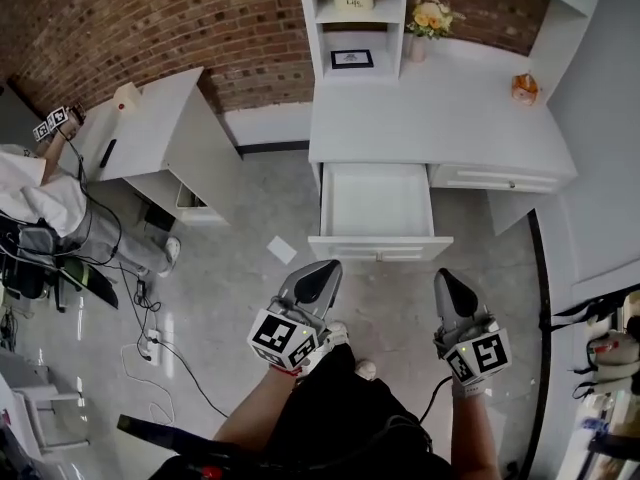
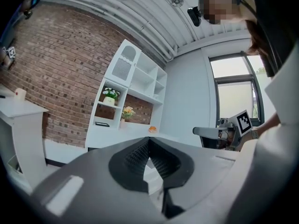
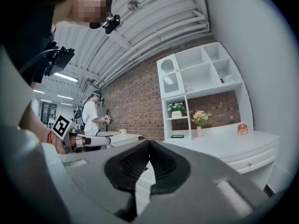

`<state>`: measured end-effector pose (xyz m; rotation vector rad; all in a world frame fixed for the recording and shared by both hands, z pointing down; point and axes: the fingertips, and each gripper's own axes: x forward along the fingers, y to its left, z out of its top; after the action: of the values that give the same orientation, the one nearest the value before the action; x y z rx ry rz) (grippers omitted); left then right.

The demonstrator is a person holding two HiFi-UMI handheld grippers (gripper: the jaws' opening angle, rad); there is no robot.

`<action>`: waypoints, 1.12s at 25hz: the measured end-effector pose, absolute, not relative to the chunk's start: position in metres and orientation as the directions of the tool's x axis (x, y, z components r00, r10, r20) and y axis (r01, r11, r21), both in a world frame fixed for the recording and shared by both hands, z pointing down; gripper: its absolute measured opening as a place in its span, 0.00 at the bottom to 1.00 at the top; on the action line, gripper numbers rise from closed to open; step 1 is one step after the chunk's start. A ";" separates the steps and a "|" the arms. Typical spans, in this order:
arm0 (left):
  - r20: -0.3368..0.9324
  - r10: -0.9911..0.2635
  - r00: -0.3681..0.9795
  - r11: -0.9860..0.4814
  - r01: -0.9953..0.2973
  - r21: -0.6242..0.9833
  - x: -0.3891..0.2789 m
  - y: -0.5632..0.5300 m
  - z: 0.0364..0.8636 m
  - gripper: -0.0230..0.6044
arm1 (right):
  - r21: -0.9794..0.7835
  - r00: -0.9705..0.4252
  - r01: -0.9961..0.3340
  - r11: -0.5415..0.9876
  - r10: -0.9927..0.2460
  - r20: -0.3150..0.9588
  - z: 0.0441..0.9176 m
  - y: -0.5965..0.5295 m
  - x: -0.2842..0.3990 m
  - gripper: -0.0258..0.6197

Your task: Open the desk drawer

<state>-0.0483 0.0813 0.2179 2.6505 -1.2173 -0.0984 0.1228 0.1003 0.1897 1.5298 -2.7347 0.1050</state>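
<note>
The white desk (image 1: 430, 128) stands against the brick wall, and its left drawer (image 1: 378, 208) is pulled out, empty inside. A second drawer (image 1: 495, 179) to its right stays closed. My left gripper (image 1: 325, 268) hangs shut near my body, a short way in front of the open drawer and touching nothing. My right gripper (image 1: 442, 278) is also shut and empty, just below the drawer's front right corner. In the left gripper view the jaws (image 2: 148, 146) meet at the tips with the desk far behind. The right gripper view shows the jaws (image 3: 148, 146) closed the same way.
A white shelf unit (image 1: 355, 18) with a plant, a picture frame and a flower vase (image 1: 422, 23) sits on the desk. An orange object (image 1: 524, 88) rests at the desk's right. Another white desk (image 1: 150, 128) and a person (image 1: 40, 198) are at left. Paper (image 1: 282, 249) lies on the floor.
</note>
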 end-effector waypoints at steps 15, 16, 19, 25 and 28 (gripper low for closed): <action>0.005 -0.773 0.635 -0.618 -0.754 0.225 -0.056 0.104 0.171 0.04 | -0.053 -0.514 -0.857 0.512 -0.857 0.038 0.150 0.135 0.133 0.04; 0.002 -0.772 0.636 -0.619 -0.752 0.226 -0.055 0.105 0.170 0.04 | -0.054 -0.516 -0.856 0.514 -0.856 0.036 0.148 0.136 0.133 0.04; -0.004 -0.768 0.641 -0.623 -0.745 0.237 -0.053 0.105 0.165 0.04 | -0.047 -0.518 -0.855 0.516 -0.855 0.027 0.142 0.139 0.132 0.04; -0.013 -0.766 0.643 -0.628 -0.744 0.228 -0.051 0.107 0.155 0.04 | -0.053 -0.513 -0.857 0.512 -0.858 0.015 0.135 0.147 0.134 0.04; -0.009 -0.762 0.647 -0.632 -0.741 0.228 -0.048 0.111 0.157 0.04 | -0.057 -0.504 -0.863 0.502 -0.863 0.033 0.141 0.150 0.136 0.04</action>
<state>-0.0477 0.1110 0.1574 2.6623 -1.2300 -0.1546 0.1364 0.1496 0.1409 1.5638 -2.7224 0.1027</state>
